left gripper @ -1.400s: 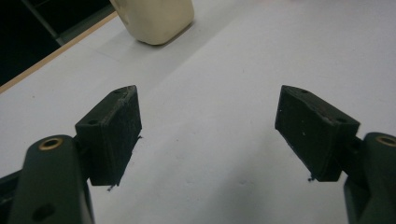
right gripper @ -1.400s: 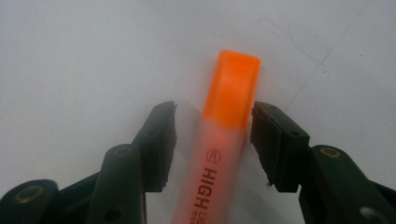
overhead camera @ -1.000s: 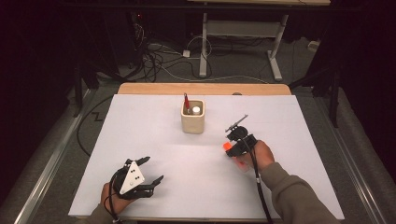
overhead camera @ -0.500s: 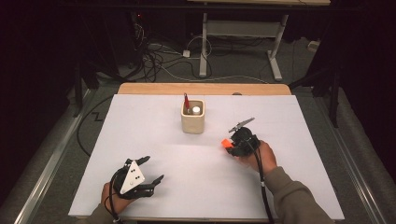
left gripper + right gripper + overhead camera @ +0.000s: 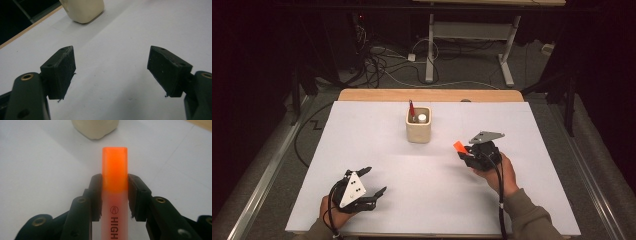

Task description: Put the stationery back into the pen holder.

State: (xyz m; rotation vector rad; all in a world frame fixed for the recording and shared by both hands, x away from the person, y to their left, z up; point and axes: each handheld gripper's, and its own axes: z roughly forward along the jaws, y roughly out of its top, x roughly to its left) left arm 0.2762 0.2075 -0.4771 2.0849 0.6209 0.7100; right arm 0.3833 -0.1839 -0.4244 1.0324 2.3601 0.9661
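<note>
Highlighter (image 5: 114,195) in the right gripper (image 5: 114,195) points its orange cap away along the jaws, toward the cream pen holder (image 5: 418,131) at the far middle of the white table (image 5: 377,175). Its long axis runs lengthwise between the two black pads (image 5: 96,195), which pinch it at the seam of cap and pale barrel, above the table's right half. The left gripper (image 5: 111,72) rests near the front edge, jaws spread wide around bare tabletop.
</note>
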